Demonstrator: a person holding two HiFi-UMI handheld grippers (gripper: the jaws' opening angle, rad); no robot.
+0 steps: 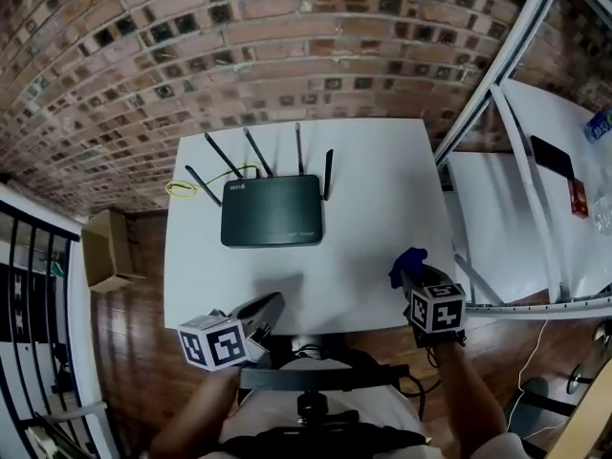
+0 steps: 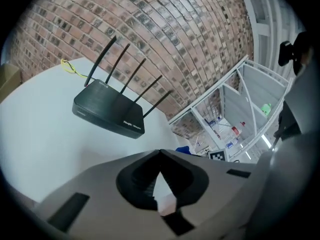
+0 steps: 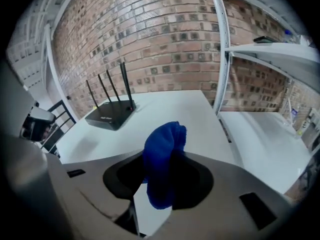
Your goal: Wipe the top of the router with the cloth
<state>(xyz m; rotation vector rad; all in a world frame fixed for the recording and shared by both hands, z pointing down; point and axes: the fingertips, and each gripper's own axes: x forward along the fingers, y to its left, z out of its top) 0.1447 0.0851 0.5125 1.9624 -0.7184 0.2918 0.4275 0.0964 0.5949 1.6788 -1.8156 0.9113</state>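
The black router [image 1: 271, 210] lies flat on the white table [image 1: 373, 180], its several antennas pointing toward the brick wall; it also shows in the left gripper view [image 2: 107, 114] and the right gripper view [image 3: 107, 116]. At the table's near right edge my right gripper [image 1: 409, 273] is shut on a bunched blue cloth [image 3: 165, 159], which sticks up between the jaws. The cloth [image 1: 408, 259] is well short of the router. My left gripper [image 1: 273, 302] hovers over the near left edge, its jaw tips touching and holding nothing [image 2: 160, 152].
A yellow cable [image 1: 177, 187] loops beside the router's left antennas. A white metal shelf frame [image 1: 497, 84] stands to the table's right, with small items on its shelf [image 1: 564, 175]. A cardboard box [image 1: 110, 249] sits on the wooden floor at left, beside a black railing [image 1: 29, 285].
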